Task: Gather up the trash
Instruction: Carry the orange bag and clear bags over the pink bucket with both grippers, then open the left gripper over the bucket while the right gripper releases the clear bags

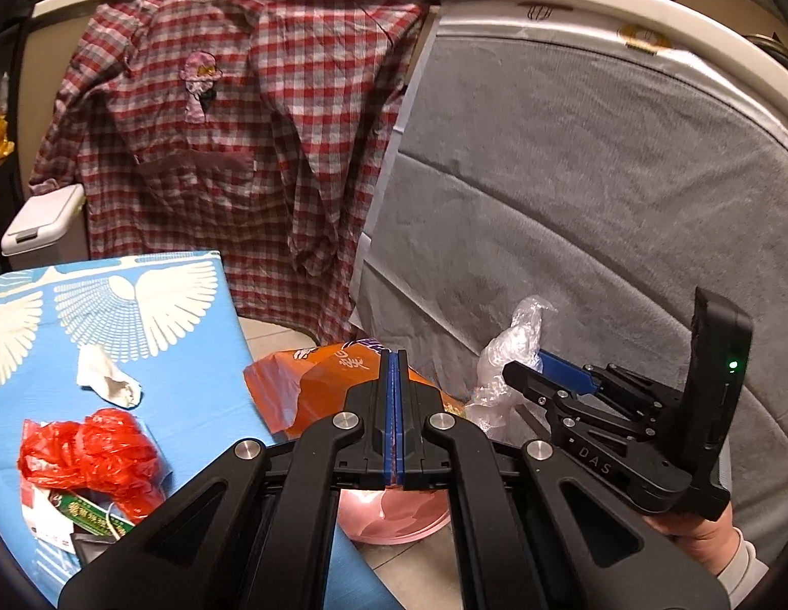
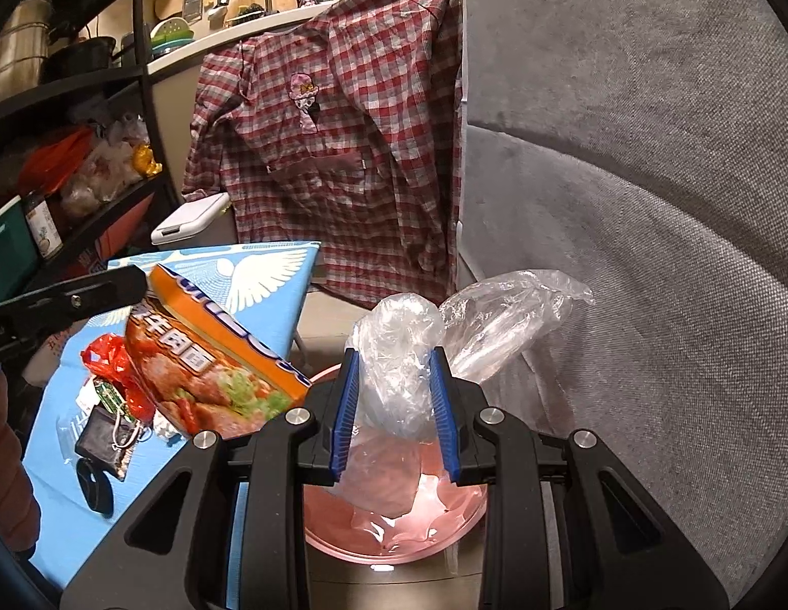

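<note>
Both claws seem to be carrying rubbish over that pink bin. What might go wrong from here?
The clear plastic bag sits between the right gripper pads with its loose end flaring to the side, so it might slip out or land beside the pink bin. The orange wrapper in the left gripper is pinched only at an edge and could slide free. The two grippers are close and could bump.

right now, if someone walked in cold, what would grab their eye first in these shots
Probably the red checked shirt draped from the counter edge, filling the background of both views. Next, both grippers holding trash above the pink bin: the right gripper clasps a crumpled clear plastic bag, and the left gripper pinches an orange noodle packet. A red plastic bag lies on the blue table.
</note>
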A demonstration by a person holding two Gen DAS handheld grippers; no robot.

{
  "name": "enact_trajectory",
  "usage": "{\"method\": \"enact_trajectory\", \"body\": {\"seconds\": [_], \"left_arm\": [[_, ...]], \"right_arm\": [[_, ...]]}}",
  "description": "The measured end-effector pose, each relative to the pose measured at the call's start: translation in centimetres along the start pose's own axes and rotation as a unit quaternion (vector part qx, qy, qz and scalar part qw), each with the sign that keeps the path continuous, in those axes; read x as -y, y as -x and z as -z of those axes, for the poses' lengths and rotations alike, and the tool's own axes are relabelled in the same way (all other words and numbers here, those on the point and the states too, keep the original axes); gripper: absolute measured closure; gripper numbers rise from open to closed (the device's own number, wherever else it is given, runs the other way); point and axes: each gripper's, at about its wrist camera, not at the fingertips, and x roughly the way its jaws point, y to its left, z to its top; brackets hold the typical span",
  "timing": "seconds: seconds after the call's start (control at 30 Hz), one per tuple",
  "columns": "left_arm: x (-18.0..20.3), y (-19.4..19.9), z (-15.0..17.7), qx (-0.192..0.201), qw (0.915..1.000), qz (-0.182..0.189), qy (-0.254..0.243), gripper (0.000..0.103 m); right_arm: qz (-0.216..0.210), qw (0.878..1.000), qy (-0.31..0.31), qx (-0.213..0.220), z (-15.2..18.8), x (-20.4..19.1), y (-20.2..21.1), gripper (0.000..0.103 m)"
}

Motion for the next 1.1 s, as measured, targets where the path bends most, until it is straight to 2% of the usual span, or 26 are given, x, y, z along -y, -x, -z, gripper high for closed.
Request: {"method": "enact_trajectory", "body": {"seconds": [0.5,0.6,0.73,0.87,1.1], "left_arm": [[-0.6,-3.2,1.0,-0.046,0.9987,-0.020,0.002,0.101],[-0.8,-3.1,1.0,-0.046,0.9986,-0.025,0.004,0.101],[-1.0,-3.1,1.0,-0.051,0.9983,-0.028,0.008,0.101],[-1.0,-3.4,1.2,-0.055,0.9978,-0.035,0.007,0.098],[-1.1,-3.1,1.1,-0.052,0.9980,-0.036,0.008,0.097]], "right_arm": [[-0.005,0.999,0.003,-0.034,0.2,-0.4,-2.5,0.070],[-0.004,0.999,0.006,-0.040,0.4,-0.6,-2.9,0.066],[-0.001,0.999,0.002,-0.041,0.5,-0.5,-3.1,0.053],[-0.003,0.999,-0.005,-0.044,0.6,-0.2,-3.3,0.052],[-0.009,0.999,-0.004,-0.036,0.6,-0.5,-2.7,0.052]]}}
